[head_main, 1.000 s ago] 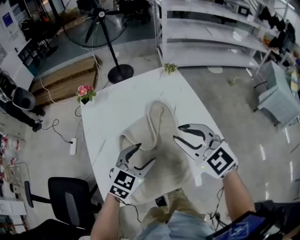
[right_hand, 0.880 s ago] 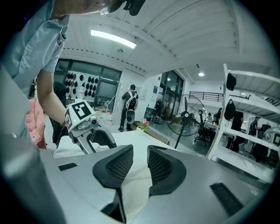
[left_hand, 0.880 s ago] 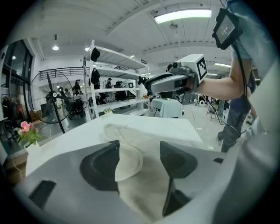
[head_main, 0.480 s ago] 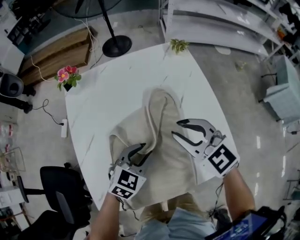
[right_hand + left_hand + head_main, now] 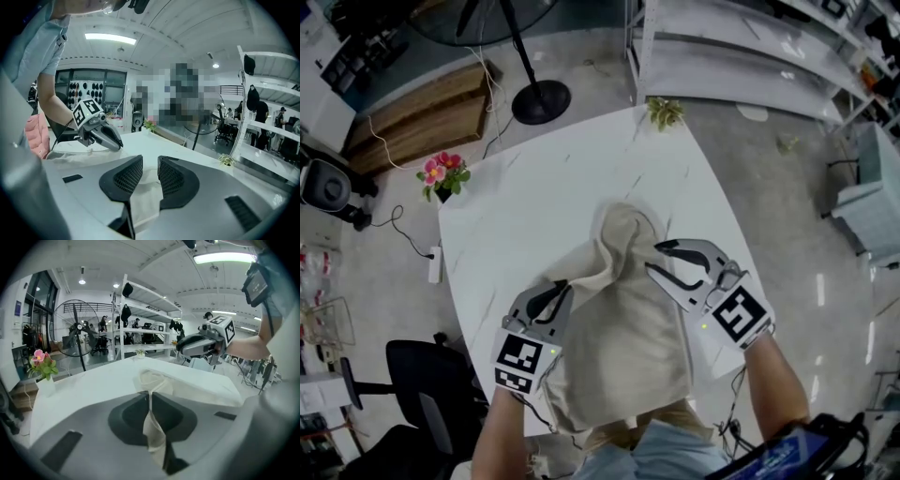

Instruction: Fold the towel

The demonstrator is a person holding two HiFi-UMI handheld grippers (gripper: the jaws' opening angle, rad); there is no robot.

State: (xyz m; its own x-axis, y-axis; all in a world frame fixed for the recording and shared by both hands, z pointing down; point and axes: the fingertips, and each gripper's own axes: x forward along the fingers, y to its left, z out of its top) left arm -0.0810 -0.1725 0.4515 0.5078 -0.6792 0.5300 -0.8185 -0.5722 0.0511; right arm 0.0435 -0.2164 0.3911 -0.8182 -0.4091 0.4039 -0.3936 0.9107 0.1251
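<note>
A beige towel (image 5: 628, 328) lies rumpled on the white table (image 5: 534, 206), reaching the near edge. My left gripper (image 5: 558, 289) sits at the towel's left edge. Its jaws have just been closing and are now shut on a fold of the cloth, which hangs pinched between the pads in the left gripper view (image 5: 151, 418). My right gripper (image 5: 654, 260) hovers at the towel's right side by a raised hump. Its jaws stand apart, and the towel (image 5: 145, 197) shows beneath the gap, not pinched. Each gripper appears in the other's view: the right gripper (image 5: 206, 341), the left gripper (image 5: 101, 131).
A pot of pink flowers (image 5: 442, 173) stands off the table's far-left corner, and a small green plant (image 5: 664, 112) at its far corner. A fan stand (image 5: 540, 101) and white shelving (image 5: 750, 56) lie beyond. A black chair (image 5: 422, 375) sits near left.
My left gripper's jaws have closed on the towel's left edge and drawn it leftward, bunching the cloth. The right gripper has shifted slightly, jaws unchanged.
</note>
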